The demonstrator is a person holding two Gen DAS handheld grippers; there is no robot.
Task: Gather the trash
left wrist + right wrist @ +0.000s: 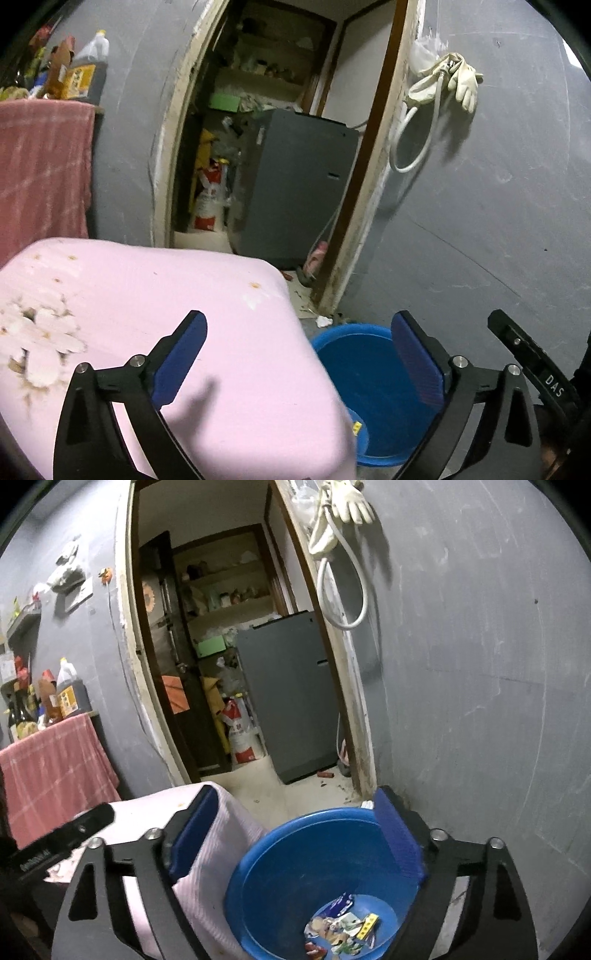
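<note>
Both the left tongs and right tongs stand apart, empty, above the blue basin, where wrappers lie collected.

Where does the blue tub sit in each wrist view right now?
Left wrist: blue tub at bottom centre-right, partly hidden behind the pink cloth.
Right wrist: tub at bottom centre, wrappers lying in its base.
Shared landmark: white gloves hanging on the grey wall right of the doorway.
</note>
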